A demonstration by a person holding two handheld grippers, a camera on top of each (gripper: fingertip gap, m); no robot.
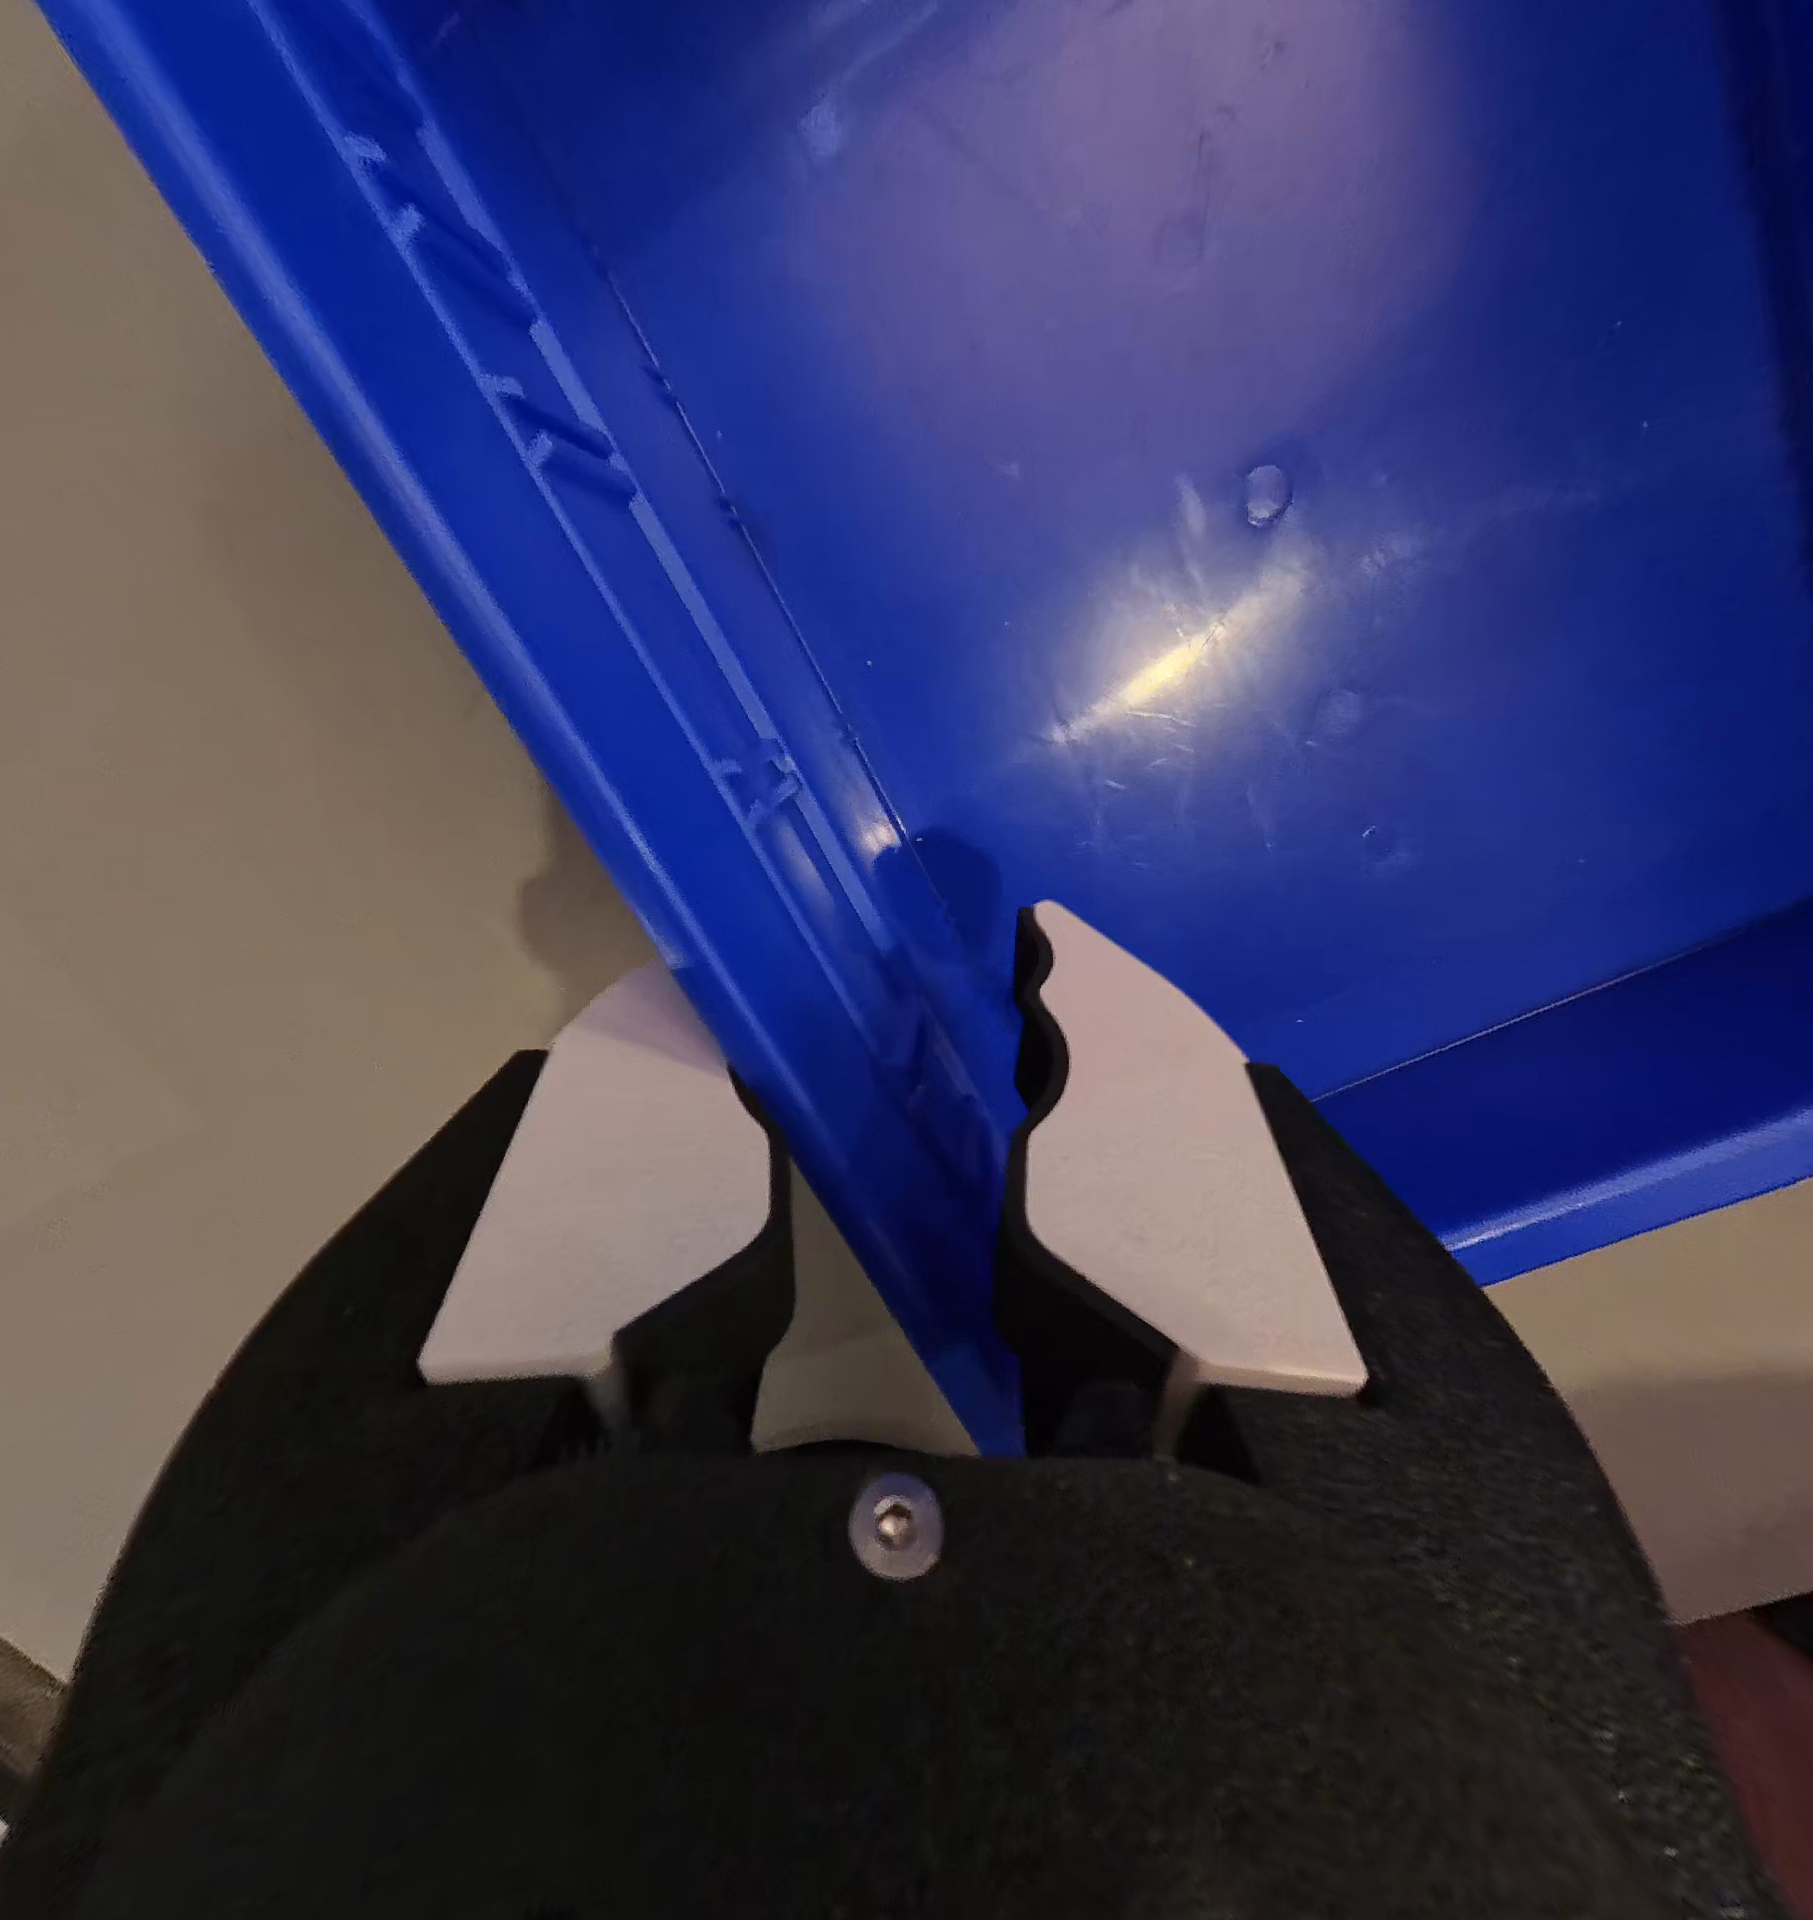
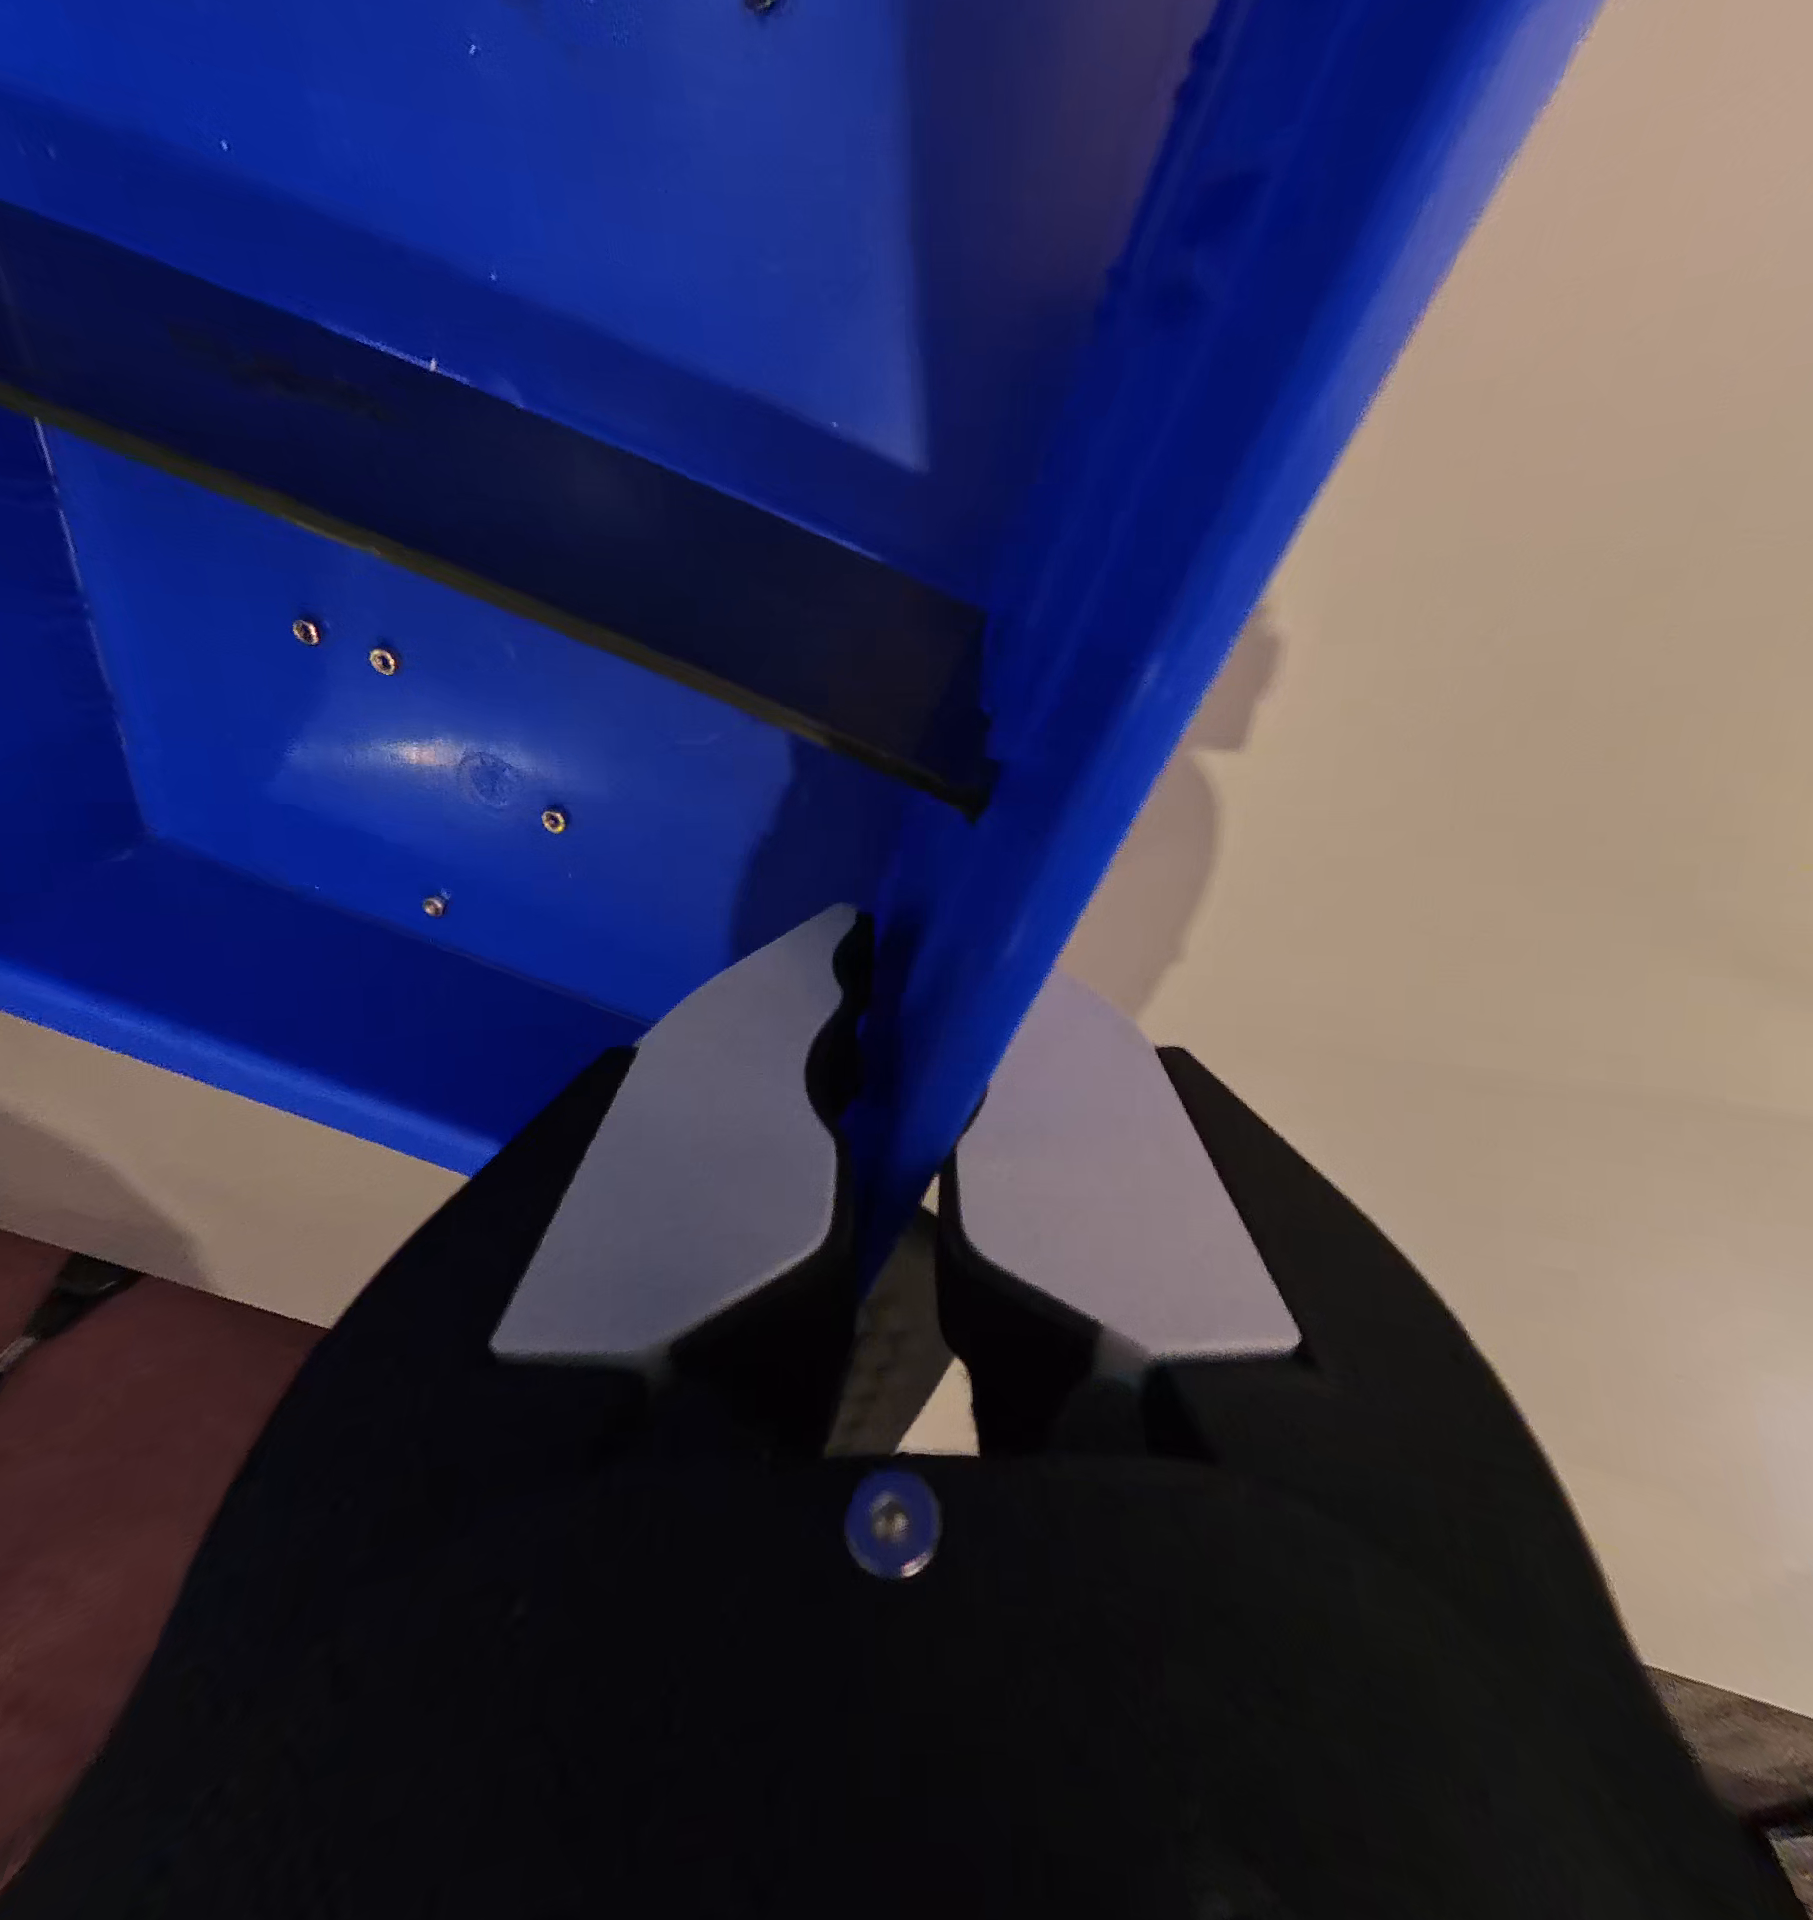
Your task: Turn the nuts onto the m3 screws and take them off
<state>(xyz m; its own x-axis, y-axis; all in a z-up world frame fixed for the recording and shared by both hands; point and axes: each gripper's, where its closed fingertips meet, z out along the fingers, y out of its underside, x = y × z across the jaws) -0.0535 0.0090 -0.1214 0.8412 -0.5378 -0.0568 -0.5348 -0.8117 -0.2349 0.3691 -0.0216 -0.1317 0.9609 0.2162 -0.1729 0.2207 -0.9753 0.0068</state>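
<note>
Left fingers (image 1: 886, 1049): I clamp the blue bin's (image 1: 1245, 436) left wall.
Right fingers (image 2: 933, 1029): I clamp its right wall.
Nuts (image 2: 383, 661): loose on bin floor, inside my right-hand wall.
Surface (image 2: 1556, 831): bare beyond both walls.

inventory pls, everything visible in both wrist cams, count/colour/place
bin: 1, blue plastic, held between both tongs, on the pale table
divider: 1, dark strip, spans the bin in the right wrist view
nuts: 4 small metallic pieces, on the bin floor in front of the divider; too small to be sure they are nuts
table: 1, pale beige, under the bin
left tongs: 1, black with grey fingers, shut on the bin's left wall
right tongs: 1, black with grey fingers, shut on the bin's right wall
</note>
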